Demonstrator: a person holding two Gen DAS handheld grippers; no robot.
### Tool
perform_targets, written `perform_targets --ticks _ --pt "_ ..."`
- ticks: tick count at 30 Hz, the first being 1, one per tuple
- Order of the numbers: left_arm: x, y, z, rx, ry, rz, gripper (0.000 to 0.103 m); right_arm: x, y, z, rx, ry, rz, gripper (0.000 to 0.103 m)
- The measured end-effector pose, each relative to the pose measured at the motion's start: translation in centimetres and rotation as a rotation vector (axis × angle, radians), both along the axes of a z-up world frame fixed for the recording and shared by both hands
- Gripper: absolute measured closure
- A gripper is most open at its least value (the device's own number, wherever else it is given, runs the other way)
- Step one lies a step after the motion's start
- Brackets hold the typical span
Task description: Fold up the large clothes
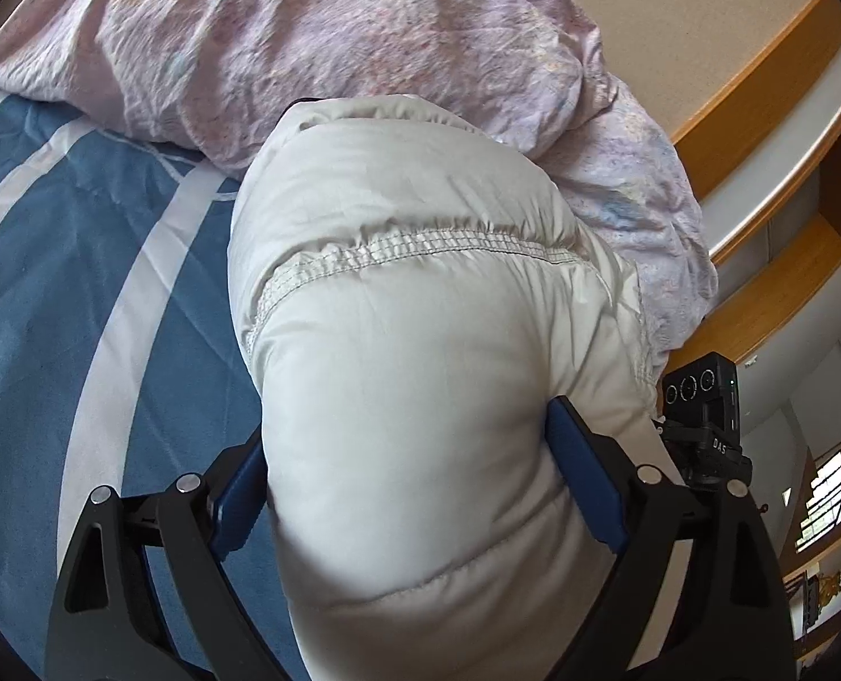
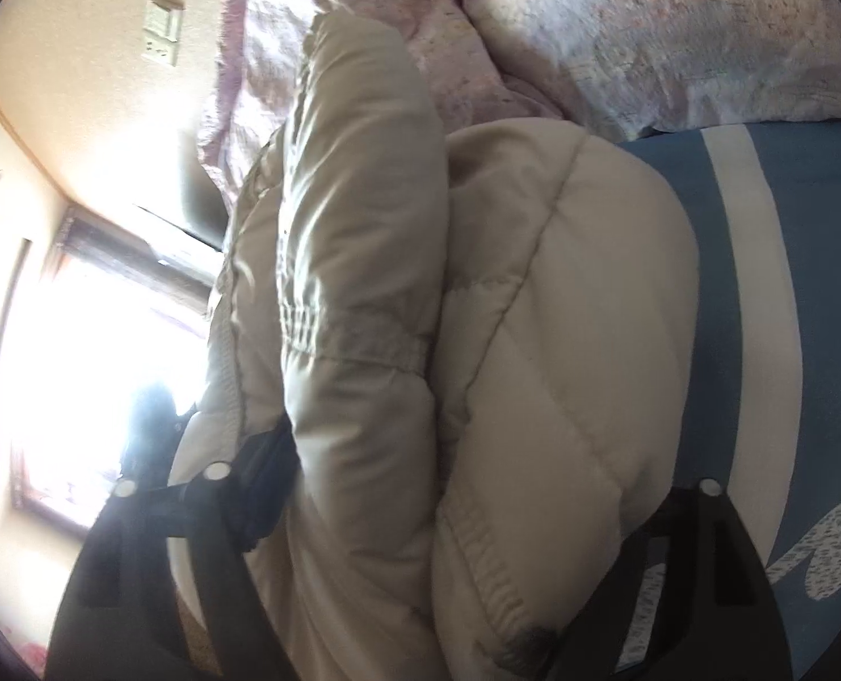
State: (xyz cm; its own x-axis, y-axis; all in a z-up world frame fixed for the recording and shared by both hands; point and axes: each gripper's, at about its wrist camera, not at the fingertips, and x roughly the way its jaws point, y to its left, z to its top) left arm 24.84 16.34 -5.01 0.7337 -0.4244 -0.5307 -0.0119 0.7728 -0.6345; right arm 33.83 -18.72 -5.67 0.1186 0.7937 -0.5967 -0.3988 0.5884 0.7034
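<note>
A puffy cream-white down jacket fills the left wrist view, bunched over a blue bed. My left gripper is shut on a thick fold of it, blue pads pressed into both sides. In the right wrist view the same jacket shows with a sleeve lying along its body. My right gripper is shut on the jacket's thick edge; its right finger is mostly hidden by fabric.
A blue bedsheet with white stripes lies under the jacket. A crumpled pink floral duvet lies at the bed's far end. Wooden shelving lines the wall. A bright window is to the left.
</note>
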Motion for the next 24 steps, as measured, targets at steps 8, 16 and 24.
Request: perform_targets --ticks 8,16,24 --pt "-2.4 0.4 4.7 0.149 -0.058 0.075 0.011 -4.8 -4.5 6.6 -0.208 -0.247 -0.257 0.008" --pt "-0.9 -5.2 8.5 0.514 -0.158 0.089 0.009 -8.7 1.1 12.2 -0.367 -0.605 -0.243 0.041" --pt "2.6 -6.6 5.7 0.597 -0.092 0.063 0.008 -4.2 8.3 8.9 -0.490 -0.665 -0.166 0.060"
